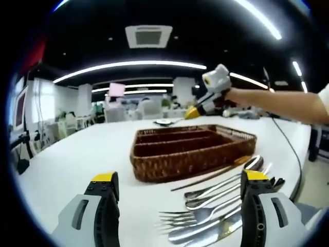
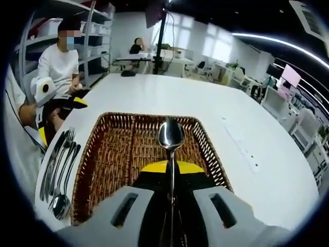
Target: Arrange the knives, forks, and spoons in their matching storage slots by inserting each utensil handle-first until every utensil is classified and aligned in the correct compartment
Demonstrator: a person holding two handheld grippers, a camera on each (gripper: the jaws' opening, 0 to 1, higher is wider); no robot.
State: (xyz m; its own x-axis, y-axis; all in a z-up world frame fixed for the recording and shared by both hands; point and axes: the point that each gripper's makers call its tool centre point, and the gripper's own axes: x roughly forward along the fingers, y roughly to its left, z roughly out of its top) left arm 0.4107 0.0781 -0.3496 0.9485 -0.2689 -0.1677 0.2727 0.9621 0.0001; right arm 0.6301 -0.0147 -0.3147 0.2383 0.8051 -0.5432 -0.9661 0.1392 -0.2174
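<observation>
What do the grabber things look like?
Each gripper has pale grey plastic jaws with slots, black inner parts and yellow tips. The right gripper matches. In the left gripper view a black cable trails from it, and the person wears a white sleeve.

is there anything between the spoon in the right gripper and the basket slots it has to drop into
Nothing visible. The right gripper is shut on the spoon, which hangs over the wicker basket. The slots under it look bare. The remaining cutlery lies on the table outside the basket's rim.
</observation>
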